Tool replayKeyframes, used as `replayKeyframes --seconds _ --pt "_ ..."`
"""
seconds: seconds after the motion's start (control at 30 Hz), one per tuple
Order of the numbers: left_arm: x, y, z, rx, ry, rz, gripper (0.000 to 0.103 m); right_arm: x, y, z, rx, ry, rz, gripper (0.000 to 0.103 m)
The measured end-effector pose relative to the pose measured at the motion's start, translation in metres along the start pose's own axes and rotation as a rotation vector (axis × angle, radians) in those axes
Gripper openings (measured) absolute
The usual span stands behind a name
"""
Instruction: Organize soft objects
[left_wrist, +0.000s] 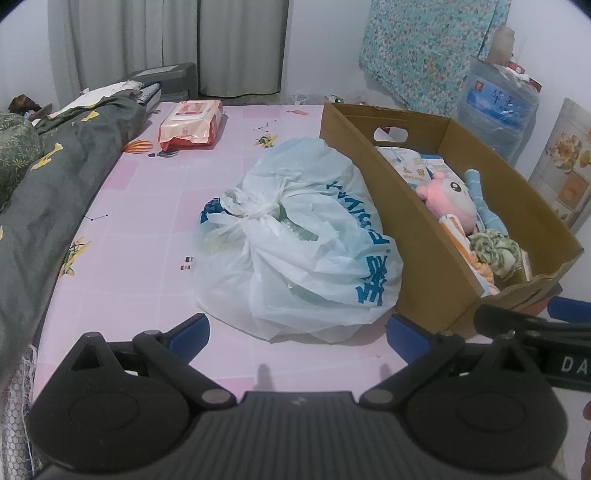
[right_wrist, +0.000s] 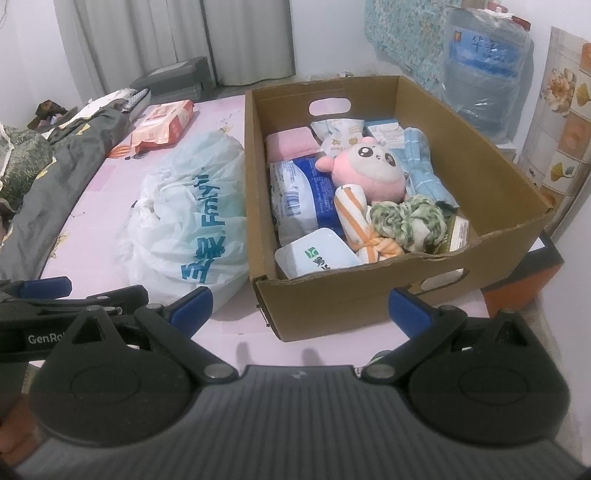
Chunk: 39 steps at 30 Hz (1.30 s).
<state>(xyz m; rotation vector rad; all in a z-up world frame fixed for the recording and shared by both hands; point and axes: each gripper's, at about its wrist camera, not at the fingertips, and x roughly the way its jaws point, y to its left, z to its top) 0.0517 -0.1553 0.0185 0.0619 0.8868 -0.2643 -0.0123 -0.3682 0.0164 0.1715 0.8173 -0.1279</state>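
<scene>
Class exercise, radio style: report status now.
Left gripper open, empty. Right gripper open, empty. Tied plastic bag on bed beside cardboard box. Nothing blocking.

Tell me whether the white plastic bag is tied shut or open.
Tied shut: the white plastic bag has its handles knotted together at the top, contents only faintly visible through it.

"GenRo" on left gripper (right_wrist: 70, 295) arm.

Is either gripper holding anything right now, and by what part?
Nothing is held. The left gripper and right gripper are both open and empty, short of the plastic bag and cardboard box.
</scene>
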Motion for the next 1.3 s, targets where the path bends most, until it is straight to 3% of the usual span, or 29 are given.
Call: replayKeyframes --seconds 1.3 --pt "0.0017 0.0004 0.0034 -0.005 0.001 0.006 0.102 0.0074 -0.0011 0.0023 0.004 0.015 0.013 0.102"
